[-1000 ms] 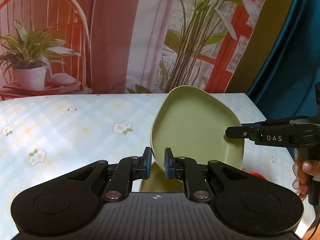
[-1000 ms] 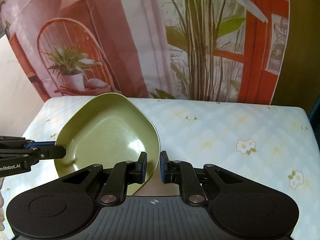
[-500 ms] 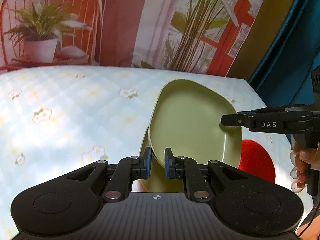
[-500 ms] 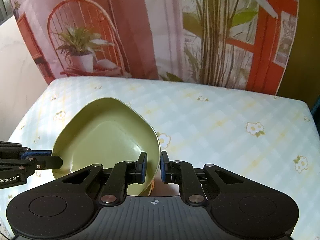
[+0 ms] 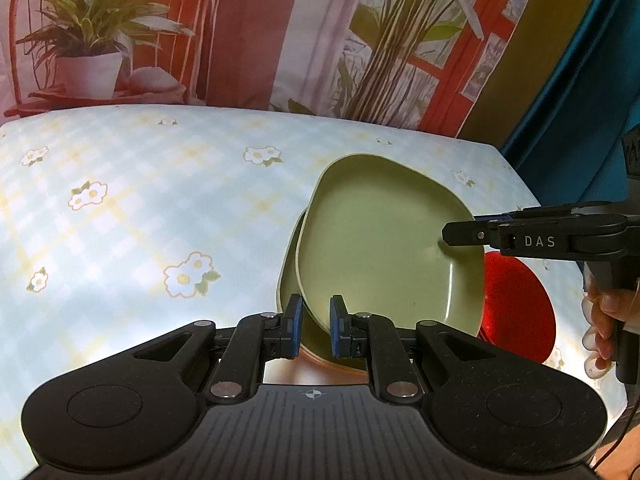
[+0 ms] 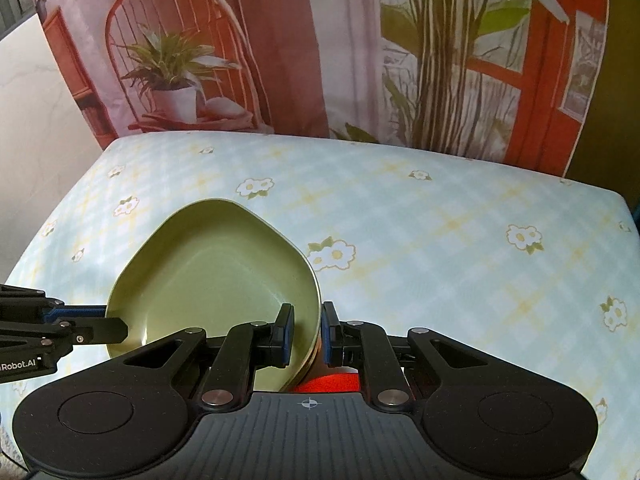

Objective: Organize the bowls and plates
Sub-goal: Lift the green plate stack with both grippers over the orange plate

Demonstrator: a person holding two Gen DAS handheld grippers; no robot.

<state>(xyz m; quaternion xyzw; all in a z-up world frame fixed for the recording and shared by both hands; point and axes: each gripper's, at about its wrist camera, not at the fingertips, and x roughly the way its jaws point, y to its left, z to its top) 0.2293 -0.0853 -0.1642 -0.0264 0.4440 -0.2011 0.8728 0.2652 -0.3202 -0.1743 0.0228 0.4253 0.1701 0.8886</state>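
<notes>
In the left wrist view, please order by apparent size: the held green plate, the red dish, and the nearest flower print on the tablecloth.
1. Green plate
2. Red dish, partly hidden behind the plate
3. Flower print

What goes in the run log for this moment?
phase: stacking | left gripper: clamps green plate rim | right gripper: clamps opposite rim | below: second green plate

- The plate [image 5: 384,240] is olive green.
- The bowl [image 5: 520,304], at its 3 o'clock, is red.
- The tablecloth [image 5: 160,200] is pale blue-and-yellow check with white flowers.
- The gripper pads [image 5: 295,326] are blue.
</notes>
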